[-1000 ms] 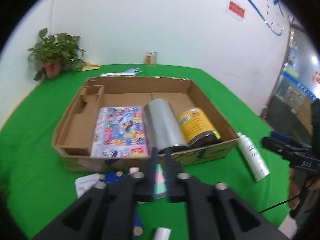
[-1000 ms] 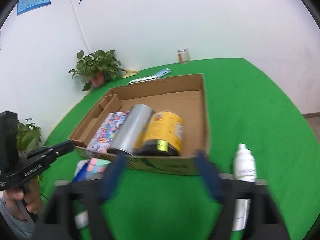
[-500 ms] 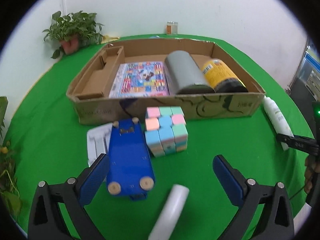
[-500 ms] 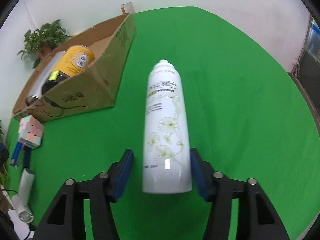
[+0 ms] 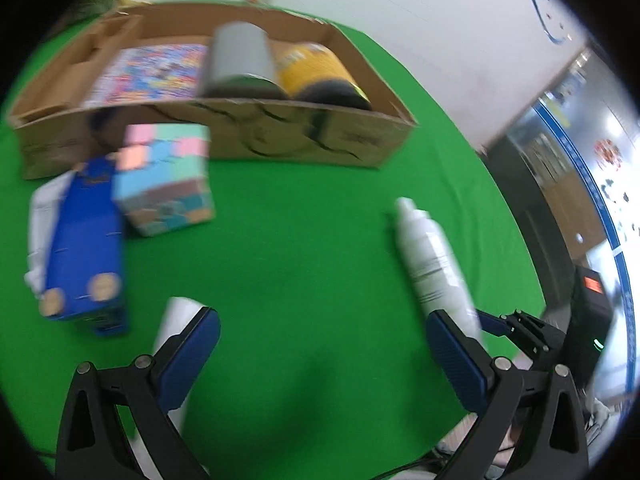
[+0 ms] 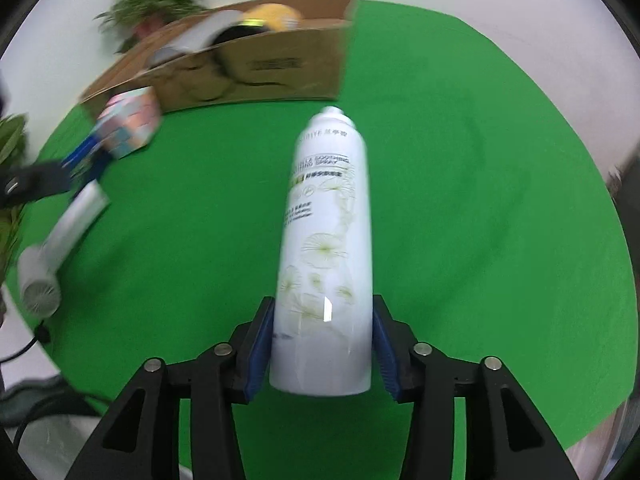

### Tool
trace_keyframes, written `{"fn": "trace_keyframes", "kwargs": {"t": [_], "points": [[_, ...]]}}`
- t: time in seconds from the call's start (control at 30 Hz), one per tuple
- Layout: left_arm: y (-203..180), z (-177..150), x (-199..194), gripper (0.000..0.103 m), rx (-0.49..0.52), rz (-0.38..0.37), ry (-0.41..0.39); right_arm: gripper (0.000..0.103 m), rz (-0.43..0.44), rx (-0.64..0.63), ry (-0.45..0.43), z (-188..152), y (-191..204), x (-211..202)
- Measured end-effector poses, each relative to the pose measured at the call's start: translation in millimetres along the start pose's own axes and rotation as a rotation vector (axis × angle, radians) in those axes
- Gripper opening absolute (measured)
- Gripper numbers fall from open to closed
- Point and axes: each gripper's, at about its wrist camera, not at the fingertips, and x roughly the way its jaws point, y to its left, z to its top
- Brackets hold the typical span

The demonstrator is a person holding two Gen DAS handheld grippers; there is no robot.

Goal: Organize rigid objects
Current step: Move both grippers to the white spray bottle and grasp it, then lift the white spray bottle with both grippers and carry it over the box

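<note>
Item: white spray bottle (image 6: 326, 248), lying on its side on the green cloth (image 6: 480, 200), nozzle end pointing toward the cardboard box (image 6: 280, 66), base end between the fingers of my right gripper (image 6: 322, 344). The right jaws are opening at this moment; the blue pads (image 6: 262, 344) sit right beside the bottle's flanks, and I cannot tell for sure whether they press on it, though it looks lightly bracketed rather than clamped. My left gripper (image 5: 320, 356) stands fully spread over bare cloth, holding nothing; a white tube (image 5: 176, 320) lies just behind its left finger. Handling notes, my judgement: a rigid metal or hard-plastic cylinder, smooth and glossy, so likely slippery and prone to rolling; probably light to moderate in weight, not fragile. Best taken across the straight body, near the middle rather than at the base, so the long nozzle end does not droop. Other stock on the cloth: pastel cube puzzle (image 5: 168, 184), blue toy car (image 5: 84, 252), both near the box front. Already in the box: a colourful flat pack (image 5: 148, 72), a grey cylinder (image 5: 240, 60), a yellow can (image 5: 316, 72). Free floor remains at the box's far side.
</note>
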Motion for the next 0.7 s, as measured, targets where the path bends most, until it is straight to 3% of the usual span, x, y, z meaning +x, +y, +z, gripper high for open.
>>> {"fn": "trace_keyframes", "kwargs": {"t": [0.03,0.07,0.17,0.3,0.37,0.4,0.47,0.7], "points": [[-3.9,1.0,4.5,0.102,0.014,-0.009,0.014,0.072,0.024,-0.002,-0.023,-0.5,4.0,-6.0],[-6.1,1.2,8.7,0.102,0.018,-0.018,0.024,0.077,0.061,0.005,-0.070,-2.5,11.3,-16.6],[-4.4,3.5,21.3,0.101,-0.010,-0.078,0.061,0.079,0.141,0.041,-0.109,4.0,13.1,-25.9],[3.2,1.9,39.7,0.093,-0.086,-0.164,0.131,0.079,0.266,0.120,-0.016,4.1,12.7,-4.9],[2.8,0.2,47.8,0.072,-0.082,-0.154,0.168,0.069,0.331,0.101,0.039,7.6,28.6,9.1],[2.7,-0.6,50.2,0.071,-0.085,-0.142,0.180,0.067,0.347,0.089,0.050,8.2,36.7,16.7],[1.9,-0.8,48.6,0.050,-0.090,-0.090,0.180,0.061,0.361,0.063,0.077,9.6,55.2,26.8],[2.1,0.6,47.4,0.048,-0.124,-0.066,0.188,0.050,0.325,0.019,0.087,19.0,76.4,30.6]]}}
